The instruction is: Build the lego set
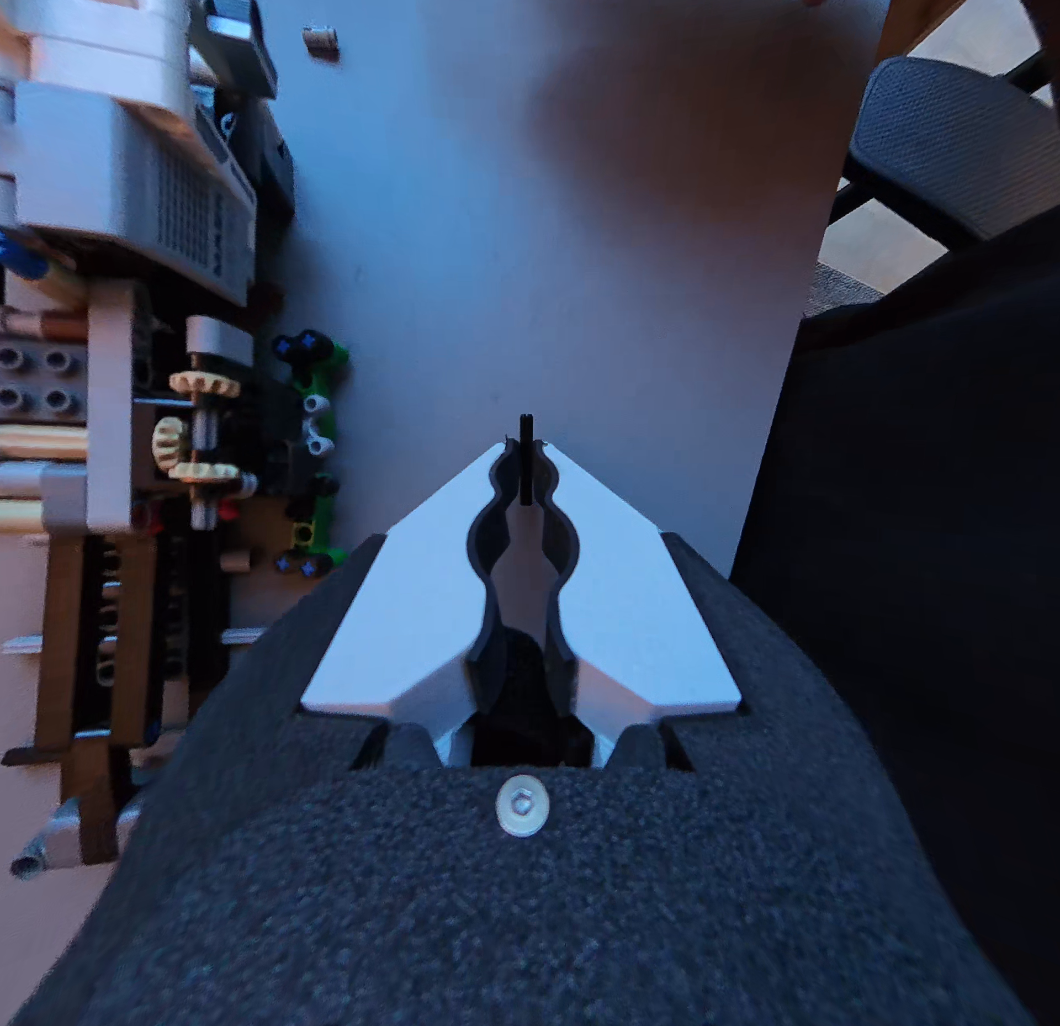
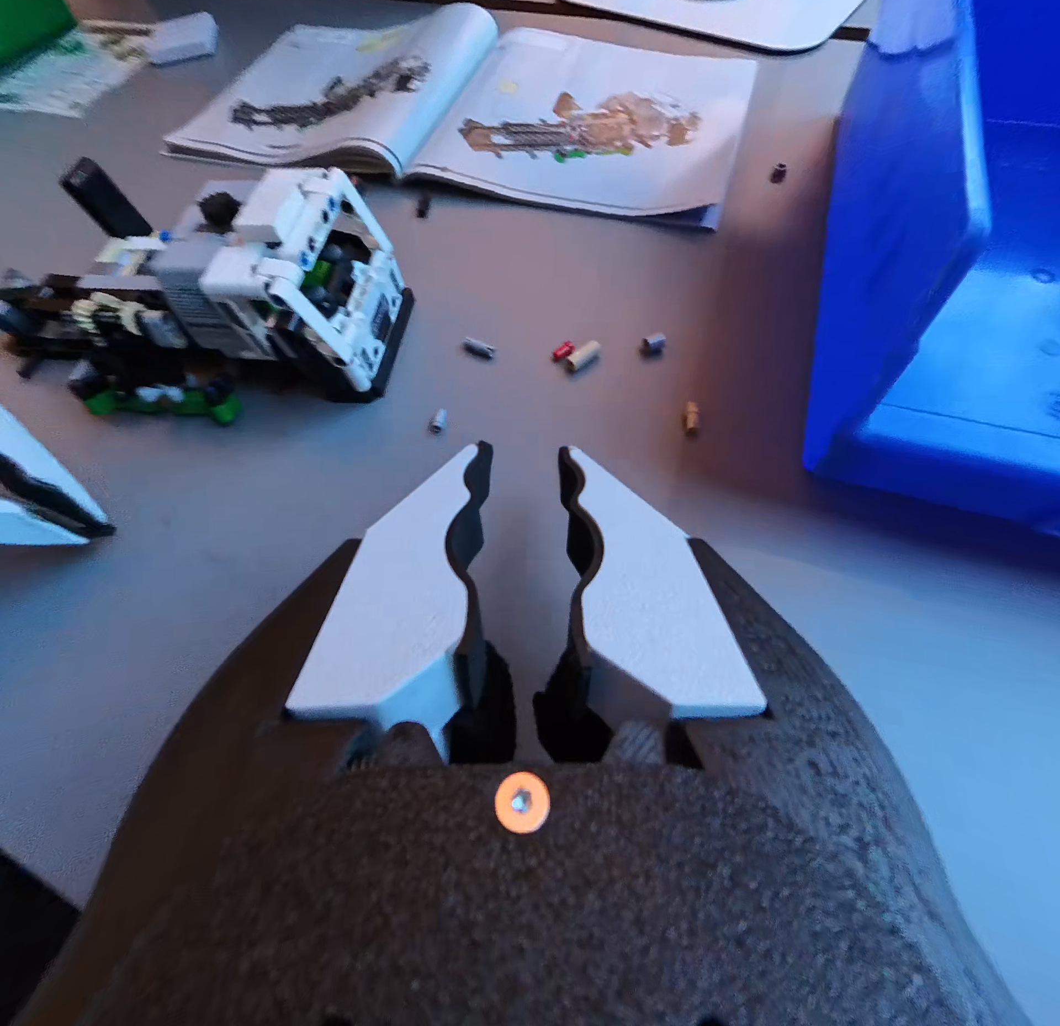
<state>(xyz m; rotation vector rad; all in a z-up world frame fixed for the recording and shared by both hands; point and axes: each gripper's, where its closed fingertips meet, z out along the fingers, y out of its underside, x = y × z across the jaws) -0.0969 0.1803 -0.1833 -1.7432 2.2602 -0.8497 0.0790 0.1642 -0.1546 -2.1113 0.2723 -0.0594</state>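
Observation:
My left gripper [image 1: 525,445] is shut on a thin black axle [image 1: 526,459], which sticks out past the fingertips above the grey table. The part-built lego model [image 1: 172,425], white, black, tan and green with tan gears, lies along the left of the left wrist view. It also shows in the right wrist view [image 2: 241,304], at the left. My right gripper [image 2: 525,450] is open and empty, low over the table. Several small loose pins lie ahead of it: a grey one [image 2: 437,421], a red one [image 2: 562,350], a tan one [image 2: 583,356]. The left gripper's fingertips [image 2: 51,516] show at the left edge.
An open instruction booklet [image 2: 459,109] lies beyond the model. A blue bin [image 2: 940,252] stands at the right. A tan pin [image 2: 691,417] lies near it. A small grey piece [image 1: 321,39] lies far up the table. A grey chair [image 1: 963,138] is past the table edge. Left tips to right tips: about 20 cm. The tan pin [image 2: 691,417] is about 7 cm from my right fingertips.

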